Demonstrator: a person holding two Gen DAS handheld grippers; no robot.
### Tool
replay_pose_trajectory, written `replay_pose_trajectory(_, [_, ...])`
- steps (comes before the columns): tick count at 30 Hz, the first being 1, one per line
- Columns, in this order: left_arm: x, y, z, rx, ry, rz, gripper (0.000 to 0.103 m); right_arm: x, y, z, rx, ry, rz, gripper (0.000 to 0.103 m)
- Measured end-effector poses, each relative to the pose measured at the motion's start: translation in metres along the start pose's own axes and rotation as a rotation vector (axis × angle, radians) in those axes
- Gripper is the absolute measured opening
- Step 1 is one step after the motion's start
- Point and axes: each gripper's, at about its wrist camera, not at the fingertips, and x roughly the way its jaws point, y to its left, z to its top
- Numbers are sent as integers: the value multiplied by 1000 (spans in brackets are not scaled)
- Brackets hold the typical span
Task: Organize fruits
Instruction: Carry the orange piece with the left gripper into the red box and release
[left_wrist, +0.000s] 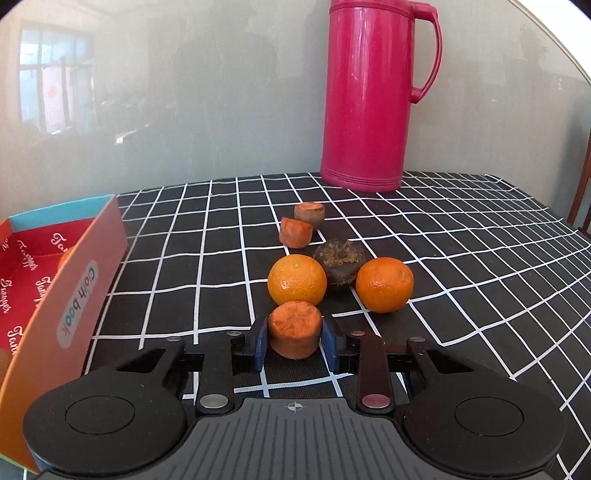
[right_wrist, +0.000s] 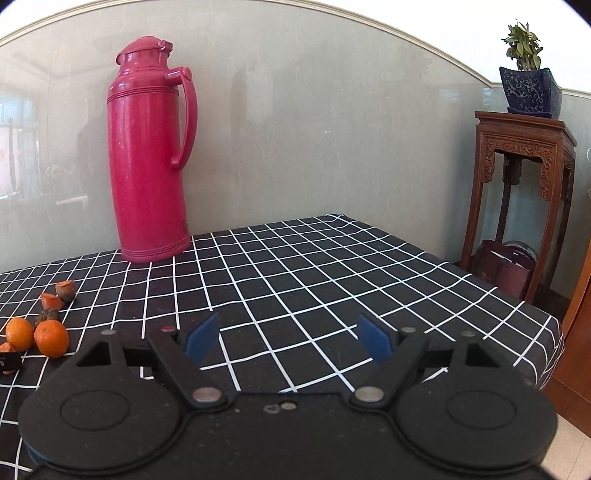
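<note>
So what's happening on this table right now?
A person with two handheld grippers is sorting fruit. The left gripper is shut on an orange stump-shaped fruit piece, beside the red cardboard box. Two tangerines remain on the checked tablecloth. The right gripper hangs open, holding nothing.

We see the red box (left_wrist: 55, 291) only in part: the left wrist view's left edge cuts it, and its near wall hides most of an orange fruit (left_wrist: 65, 256) inside. The flask (left_wrist: 373, 96) loses its lid to the top edge. The dark fruit (left_wrist: 338, 266) sits half hidden behind two oranges. In the right wrist view, the left edge clips a reddish piece (right_wrist: 6, 348); we cannot identify it.
</note>
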Motion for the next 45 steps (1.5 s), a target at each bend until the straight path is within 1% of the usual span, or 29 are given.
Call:
replay_pose_trajectory(6, [-14,8,1,-9,-28,2,31,-1,6,0,-6,2,9,81])
replay_pose_trajectory(11, [-36,17,3,1,-79,6,31,-2,16,2,-7,7,28,81])
replay_pose_trajectory(15, [-57,28,6,3,-125,19,31,-5,33,3,-20,5,60,81])
replay_pose_trajectory(20, [-77,51,9,-21,-173,55,31,-8,53,5,-32,3,98,81])
replay_pose_trajectory(27, [-93,87,8,-68,-206,132,31,-14,77,7,-43,0,147,81])
replay_pose_trajectory(32, [-98,121,1,-93,-196,202,31,-16,93,6,-47,1,179,81])
replay_pose_trajectory(39, [-99,174,-10,-139,-157,309,31,-21,114,5,-69,-1,219,81])
replay_pose_trajectory(42, [-96,189,-14,-164,-130,329,31,-23,119,4,-73,-1,226,81])
replay_pose_trajectory(45, [-95,190,-17,-168,-121,325,31,-23,121,4,-72,1,228,81])
